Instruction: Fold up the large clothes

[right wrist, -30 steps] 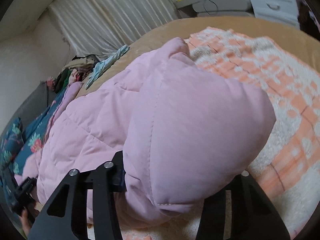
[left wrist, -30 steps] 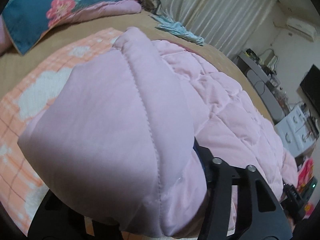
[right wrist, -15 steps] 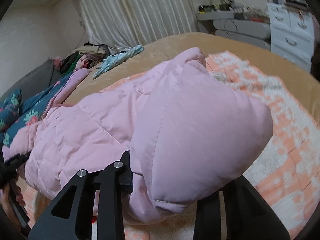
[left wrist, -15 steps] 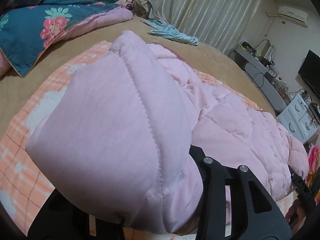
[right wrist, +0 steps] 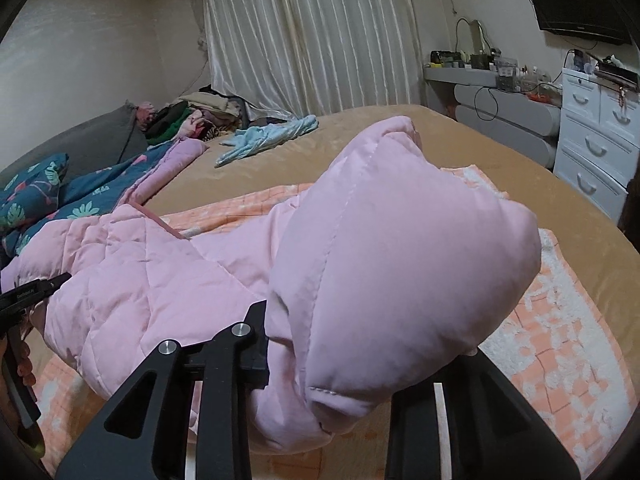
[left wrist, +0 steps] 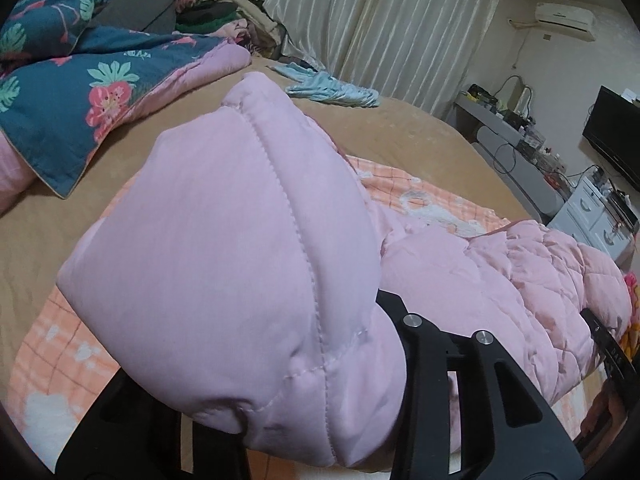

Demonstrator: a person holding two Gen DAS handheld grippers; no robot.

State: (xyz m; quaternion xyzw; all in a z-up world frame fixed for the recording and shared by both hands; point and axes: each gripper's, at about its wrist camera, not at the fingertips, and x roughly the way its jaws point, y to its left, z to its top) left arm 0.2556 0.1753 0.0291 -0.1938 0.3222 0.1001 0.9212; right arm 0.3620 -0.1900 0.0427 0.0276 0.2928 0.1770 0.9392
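Pink quilted puffer jacket lay across the orange-and-white checked fleece blanket on the tan bed, soft matte shell, diamond stitching on the body, smooth padded panels with a raised seam at each gripped end. Its long axis ran crosswise between the two grippers, both ends raised off the blanket, middle sagging onto it. Left gripper had just been closing, black jaws narrow and clamped on one puffy end of the jacket. Right gripper likewise had just been closing, jaws narrow, pinching the other bulging end. Beyond the blanket, a crumpled light-blue garment lay on the bed near the pleated cream curtain; a teal floral quilt was bunched beside the blanket's far edge.
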